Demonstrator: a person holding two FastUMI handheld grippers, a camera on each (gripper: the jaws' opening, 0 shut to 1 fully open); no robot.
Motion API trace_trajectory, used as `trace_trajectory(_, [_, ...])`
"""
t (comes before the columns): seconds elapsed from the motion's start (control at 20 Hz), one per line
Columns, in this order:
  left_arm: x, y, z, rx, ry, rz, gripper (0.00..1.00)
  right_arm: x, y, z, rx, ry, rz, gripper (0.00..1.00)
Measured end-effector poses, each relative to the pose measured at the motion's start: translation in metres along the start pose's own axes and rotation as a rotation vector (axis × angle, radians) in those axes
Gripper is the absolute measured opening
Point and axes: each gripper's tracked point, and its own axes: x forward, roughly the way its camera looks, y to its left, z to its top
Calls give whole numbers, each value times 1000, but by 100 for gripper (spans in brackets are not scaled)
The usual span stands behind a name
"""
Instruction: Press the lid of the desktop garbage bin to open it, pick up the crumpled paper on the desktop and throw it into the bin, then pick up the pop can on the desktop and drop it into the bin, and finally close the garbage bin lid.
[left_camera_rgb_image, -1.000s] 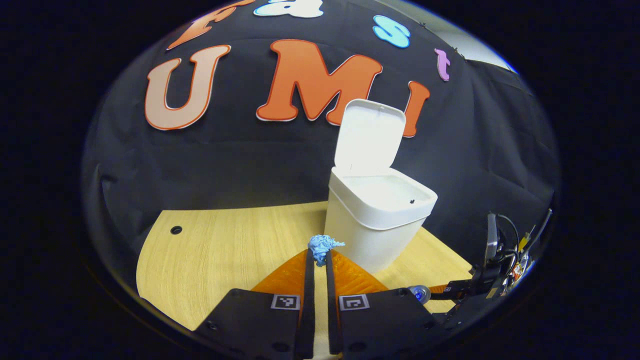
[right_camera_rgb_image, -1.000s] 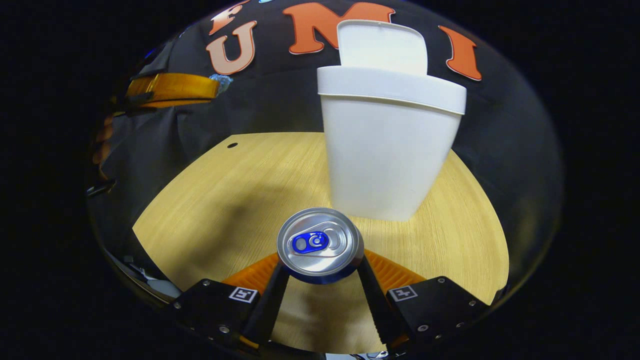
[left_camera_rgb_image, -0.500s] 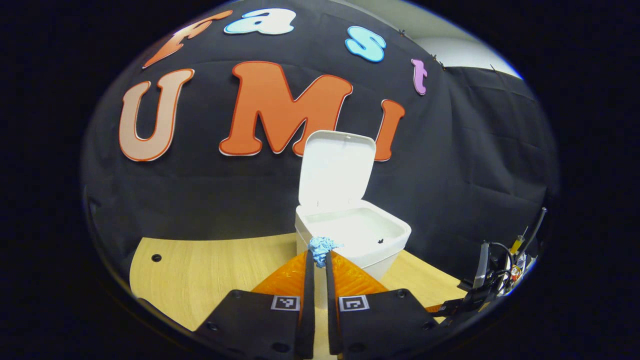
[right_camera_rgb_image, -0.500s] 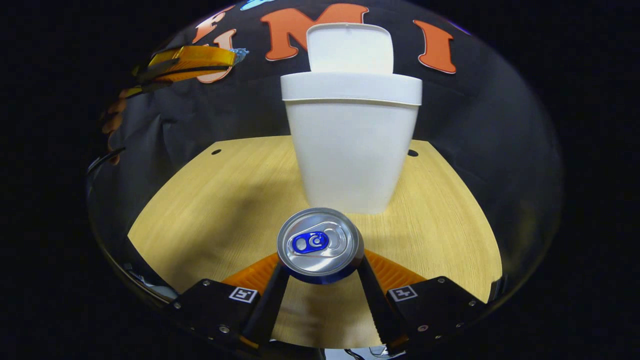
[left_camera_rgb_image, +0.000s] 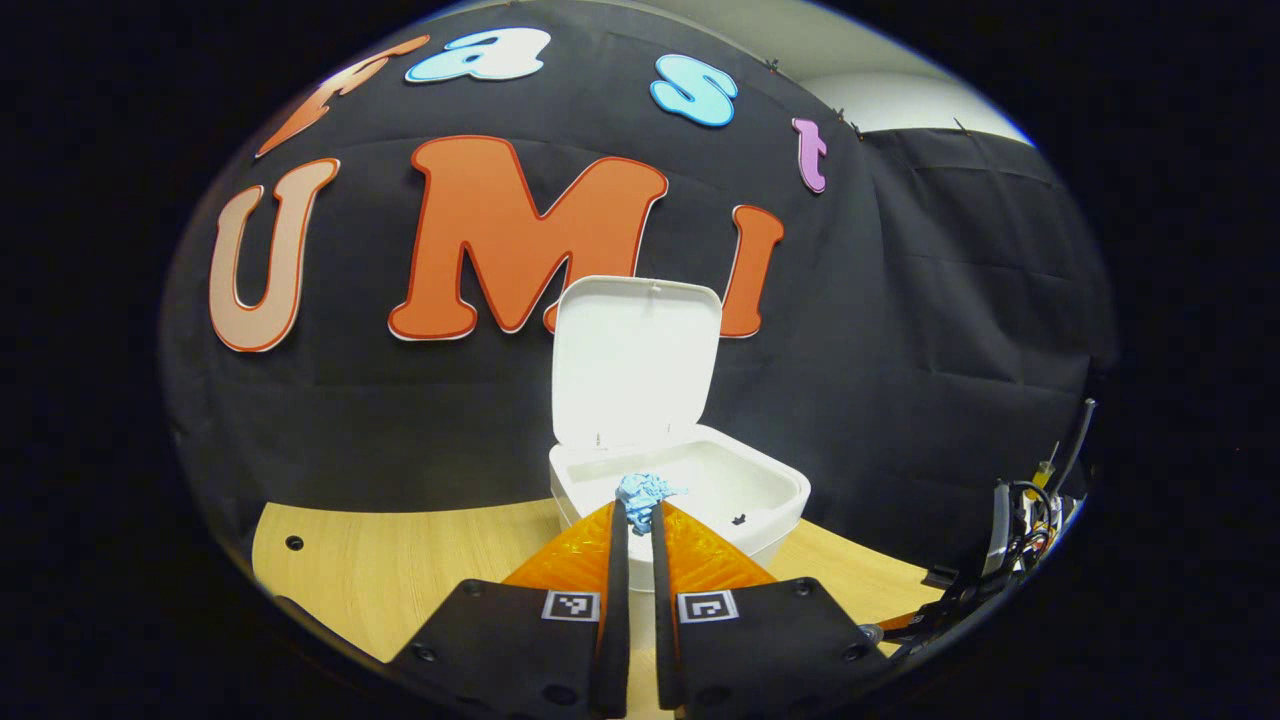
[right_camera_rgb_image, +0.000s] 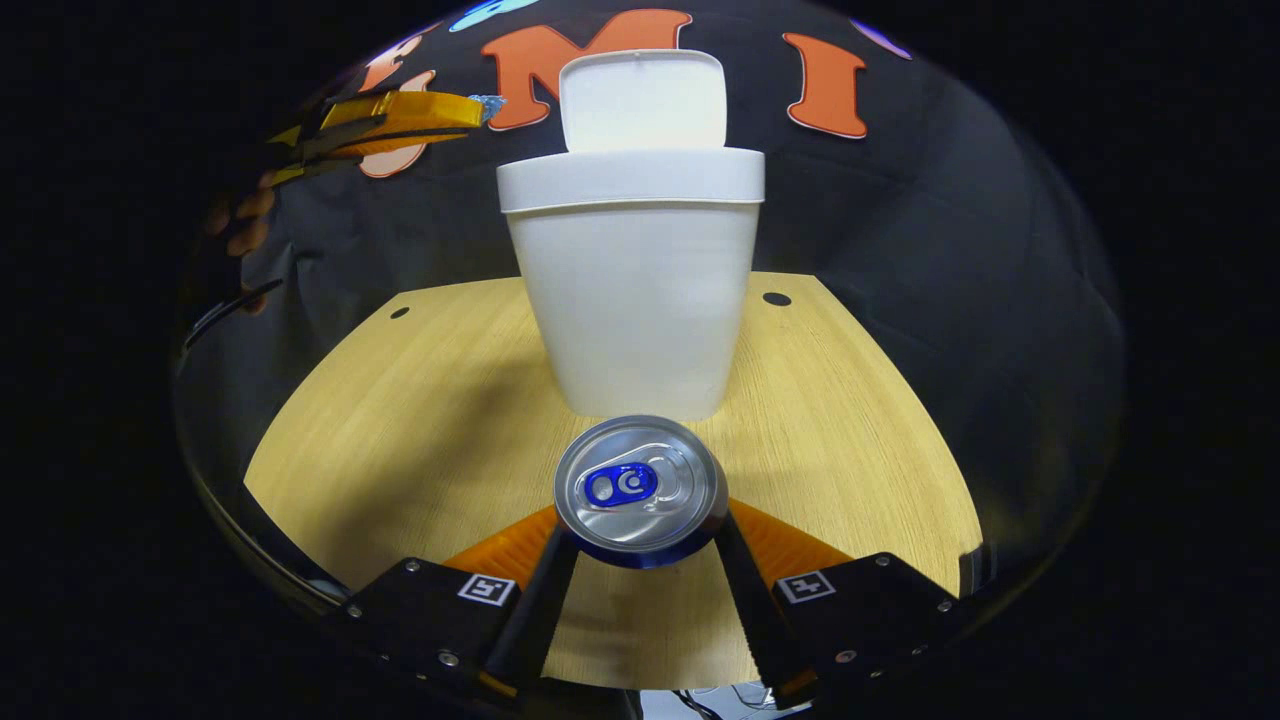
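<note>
The white desktop bin (left_camera_rgb_image: 680, 495) (right_camera_rgb_image: 635, 300) stands on the wooden table with its lid (left_camera_rgb_image: 635, 360) (right_camera_rgb_image: 643, 100) tipped up and open. My left gripper (left_camera_rgb_image: 636, 515) is shut on a crumpled blue paper ball (left_camera_rgb_image: 643, 497), held just in front of the bin's open rim. In the right gripper view that same gripper (right_camera_rgb_image: 380, 120) hangs high at the upper left, left of the bin's top, with a bit of blue paper (right_camera_rgb_image: 487, 101) at its tip. My right gripper (right_camera_rgb_image: 640, 545) is shut on an upright silver pop can (right_camera_rgb_image: 640, 490) in front of the bin.
The round wooden table (right_camera_rgb_image: 420, 400) has small dark holes (right_camera_rgb_image: 775, 298) near its far edge. A hand (right_camera_rgb_image: 240, 215) holds the left gripper at the far left. In the left gripper view, cables and part of the other gripper (left_camera_rgb_image: 1010, 530) sit at the lower right.
My left gripper has risen and come closer to the bin, bringing the paper up to the open rim. The right gripper has shifted slightly, so the bin now sits straight ahead; the can stays gripped.
</note>
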Motion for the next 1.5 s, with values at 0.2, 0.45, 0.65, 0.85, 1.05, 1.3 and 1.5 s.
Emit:
trace_trajectory(0.2, [16,-4,-5,12,-6,-7,14,-6,-13,-1,22,-5,-19,80])
trace_trajectory(0.45, [34,-8,-19,8,22,-17,14,-6,-24,2,36,-9,-42,80])
trace_trajectory(0.65, [42,-10,-30,2,44,-27,14,-5,-28,6,46,-19,-57,80])
trace_trajectory(0.85, [47,-8,-36,-10,60,-27,14,-5,-37,18,37,-35,-81,80])
trace_trajectory(1.05, [46,-11,-35,0,63,-43,18,-12,-46,41,43,-77,-105,80])
trace_trajectory(1.3, [41,-10,-34,7,58,-43,28,-23,-57,80,46,-149,-129,80])
trace_trajectory(1.5, [35,-9,-33,42,53,-36,69,-35,-61,110,35,-205,-139,80])
